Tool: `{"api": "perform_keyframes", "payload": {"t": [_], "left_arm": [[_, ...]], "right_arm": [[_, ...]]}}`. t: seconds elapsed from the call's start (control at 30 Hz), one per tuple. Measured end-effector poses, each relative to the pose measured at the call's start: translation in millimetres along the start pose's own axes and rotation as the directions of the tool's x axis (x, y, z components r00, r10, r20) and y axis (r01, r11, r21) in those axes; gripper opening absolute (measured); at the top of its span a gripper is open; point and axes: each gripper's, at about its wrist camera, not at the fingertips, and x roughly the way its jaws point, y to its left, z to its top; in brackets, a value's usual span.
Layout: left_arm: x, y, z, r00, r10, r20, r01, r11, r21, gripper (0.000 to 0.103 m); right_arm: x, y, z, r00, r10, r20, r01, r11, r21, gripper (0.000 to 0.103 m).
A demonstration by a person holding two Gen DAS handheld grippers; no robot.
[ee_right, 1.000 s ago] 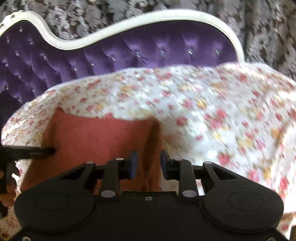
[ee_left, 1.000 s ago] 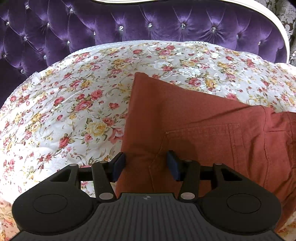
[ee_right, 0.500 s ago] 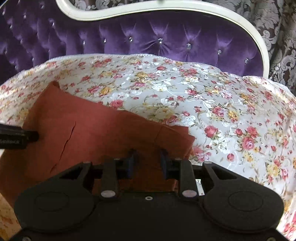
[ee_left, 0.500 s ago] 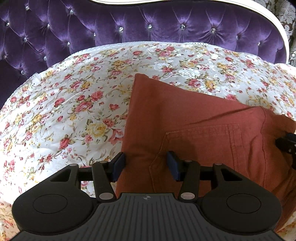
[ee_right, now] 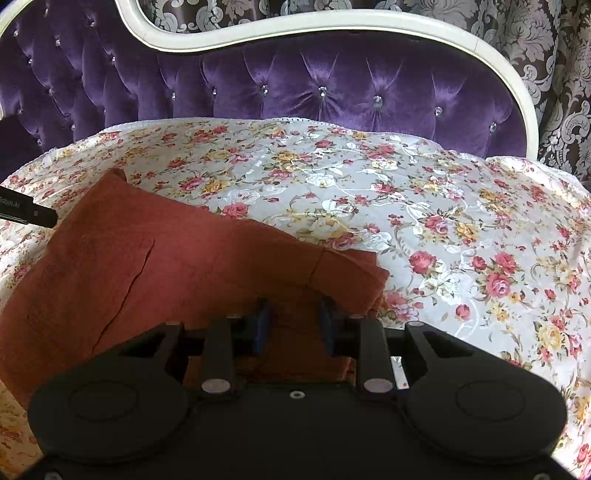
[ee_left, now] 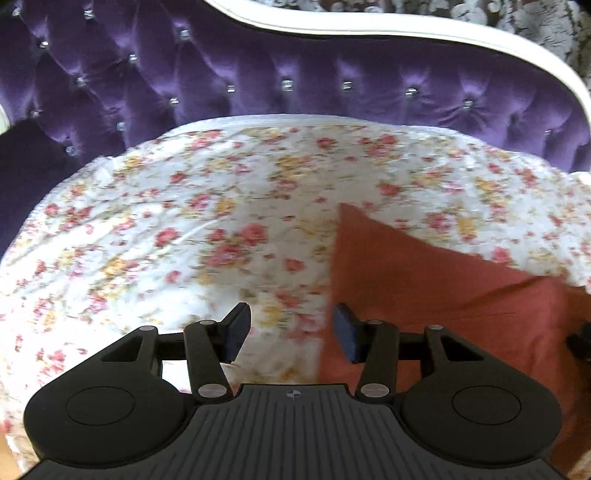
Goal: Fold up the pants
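Observation:
The rust-red pants (ee_right: 177, 266) lie folded on the floral bedspread (ee_right: 424, 206). In the left wrist view the pants (ee_left: 424, 288) fill the right side. My left gripper (ee_left: 291, 332) is open and empty, over the bedspread (ee_left: 166, 229) at the pants' left edge. My right gripper (ee_right: 293, 323) is open, just above the pants' near right part, with nothing held. The tip of the left gripper (ee_right: 33, 214) shows at the far left of the right wrist view.
A purple tufted headboard (ee_right: 314, 88) with a white curved frame (ee_right: 332, 26) stands behind the bed. Patterned curtains (ee_right: 554, 74) hang at the back right. Floral bedspread stretches to the right of the pants.
My left gripper has moved left off the pants and now sits over the bedspread. My right gripper has settled over the pants' right part and stays open.

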Motion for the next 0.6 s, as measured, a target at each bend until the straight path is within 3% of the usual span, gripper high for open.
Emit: {"api": "perform_keyframes", "payload": {"t": [0.3,0.47,0.6], "left_arm": [[8,-4,27,0.998,-0.064,0.012,0.065,0.998,-0.020,0.049],[53,-24,42,0.997,-0.008,-0.082,0.008,1.000,-0.006,0.049],[68,-20,51,0.994,-0.024,-0.109,0.017,0.998,-0.063,0.049]], "right_arm": [[-2,-5,0,1.000,0.024,0.003,-0.024,1.000,0.018,0.037],[-2,-8,0,0.999,0.034,0.004,-0.034,0.999,0.020,0.037],[-2,-10,-1,0.999,0.040,0.007,-0.041,0.999,0.031,0.037]]}}
